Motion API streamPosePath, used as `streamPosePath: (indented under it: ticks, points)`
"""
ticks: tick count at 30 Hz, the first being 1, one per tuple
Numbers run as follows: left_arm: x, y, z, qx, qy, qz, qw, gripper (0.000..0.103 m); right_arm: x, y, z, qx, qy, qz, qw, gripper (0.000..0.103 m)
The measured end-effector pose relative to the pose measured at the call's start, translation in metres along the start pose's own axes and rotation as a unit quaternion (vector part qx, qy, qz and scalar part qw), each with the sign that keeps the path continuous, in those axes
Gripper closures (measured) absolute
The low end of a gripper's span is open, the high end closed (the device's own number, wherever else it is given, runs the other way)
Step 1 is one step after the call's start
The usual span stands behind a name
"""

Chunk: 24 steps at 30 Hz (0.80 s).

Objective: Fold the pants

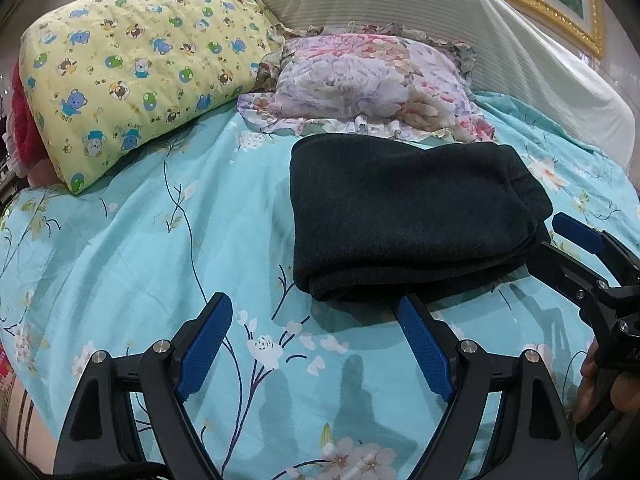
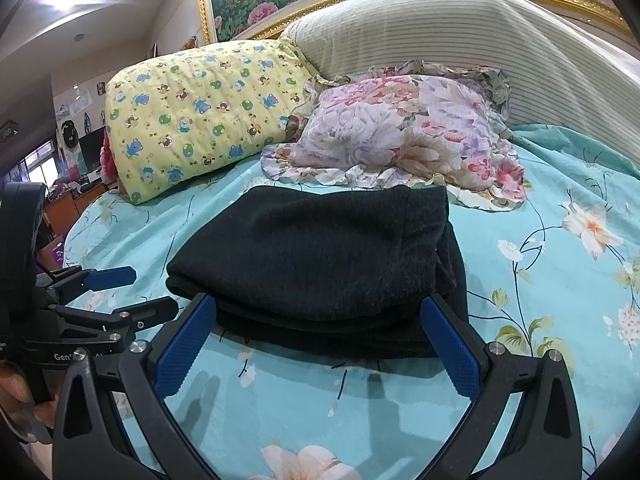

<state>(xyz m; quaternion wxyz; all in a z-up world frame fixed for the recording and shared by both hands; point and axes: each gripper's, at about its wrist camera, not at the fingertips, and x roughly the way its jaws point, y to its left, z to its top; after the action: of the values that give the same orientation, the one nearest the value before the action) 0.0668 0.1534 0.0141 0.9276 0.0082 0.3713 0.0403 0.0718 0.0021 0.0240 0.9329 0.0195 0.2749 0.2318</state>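
The dark pants (image 1: 404,216) lie folded into a thick stack on the turquoise floral bedsheet (image 1: 168,248); they also show in the right wrist view (image 2: 320,256). My left gripper (image 1: 316,308) is open and empty, just in front of the stack's near left corner. My right gripper (image 2: 320,308) is open and empty, its fingertips at the stack's near edge, one on each side. The right gripper also shows at the right of the left wrist view (image 1: 560,240), and the left gripper at the left of the right wrist view (image 2: 148,288).
A yellow bear-print pillow (image 1: 136,76) lies at the back left. A floral ruffled pillow (image 1: 368,84) lies right behind the pants. A striped cream headboard cushion (image 1: 440,28) stands behind both. The bed's left edge drops off near the pillow.
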Motion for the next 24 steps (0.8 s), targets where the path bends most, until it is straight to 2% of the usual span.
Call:
streamPosePath:
  ticks: [24]
  points:
    - [-0.008,0.005,0.016,-0.009,-0.022,0.007,0.9997,0.017,-0.004,0.001,0.011,0.0,-0.008,-0.002,1.0,0.001]
